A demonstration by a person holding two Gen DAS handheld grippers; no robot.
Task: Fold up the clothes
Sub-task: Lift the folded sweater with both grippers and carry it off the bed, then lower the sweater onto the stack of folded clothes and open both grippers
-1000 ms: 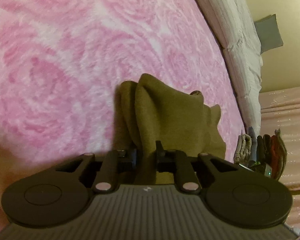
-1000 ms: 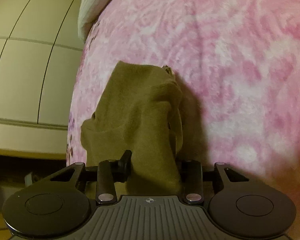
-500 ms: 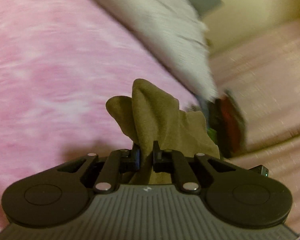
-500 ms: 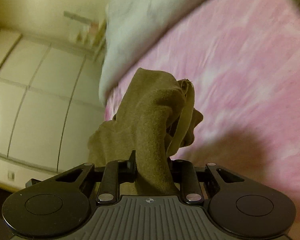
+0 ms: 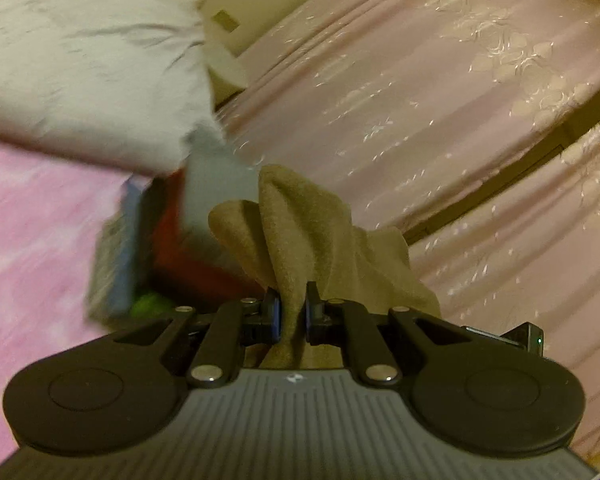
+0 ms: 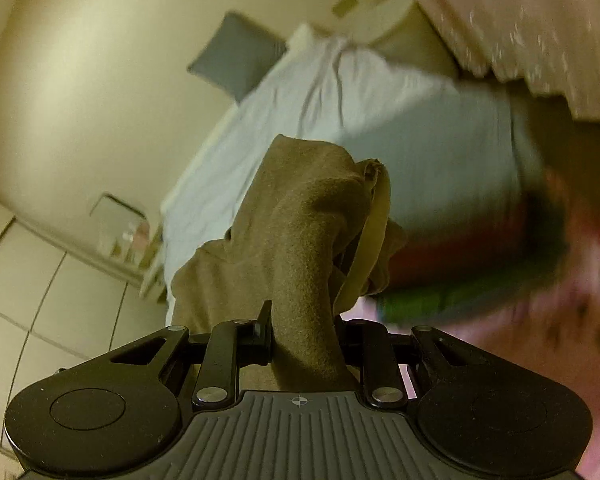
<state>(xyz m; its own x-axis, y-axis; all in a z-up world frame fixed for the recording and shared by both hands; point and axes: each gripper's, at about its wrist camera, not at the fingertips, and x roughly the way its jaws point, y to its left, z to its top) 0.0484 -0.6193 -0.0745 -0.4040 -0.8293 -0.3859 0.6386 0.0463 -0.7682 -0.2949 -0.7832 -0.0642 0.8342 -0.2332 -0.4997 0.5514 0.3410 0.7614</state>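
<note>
While both hands pinch it aloft above the bed (image 5: 40,240), we list one olive garment (image 5: 300,232): left gripper (image 5: 293,316) and right gripper (image 6: 302,332) fingers clamp bunched edges; seemingly soft, light, limp, best held at corners.

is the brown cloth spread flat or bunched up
Bunched up, not flat. The brown cloth rises in crumpled folds from the shut left claw, and the right claw pinches another gathered bundle of it.
</note>
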